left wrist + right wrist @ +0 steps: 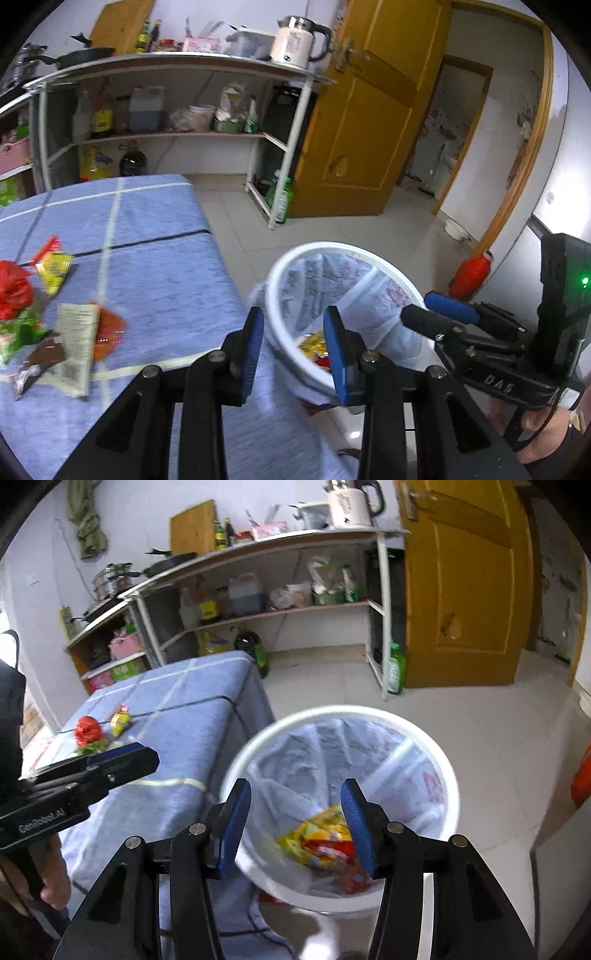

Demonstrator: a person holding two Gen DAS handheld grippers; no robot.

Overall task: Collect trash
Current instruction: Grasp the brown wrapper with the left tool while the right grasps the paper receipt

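My left gripper (294, 349) is open, nothing between its blue pads; it hangs over the near rim of the white bin (343, 248), beside the table corner. My right gripper (295, 821) is open and empty too, above the bin (452, 797). Yellow and red wrappers (317, 840) lie at the bottom of its plastic liner. On the blue checked tablecloth (159, 266) lie a crumpled red bag (13, 288), a yellow packet (55, 269), a white wrapper (77, 343), an orange wrapper (109, 328) and a brown wrapper (40, 363). Each view shows the other gripper: right (421, 308), left (144, 755).
A white-framed kitchen shelf (177, 134) with bottles, jars and a kettle (295, 38) stands behind the table. Green bottles (282, 197) stand on the tiled floor by its leg. A wooden door (373, 122) stands ajar. A red container (471, 275) sits by the right wall.
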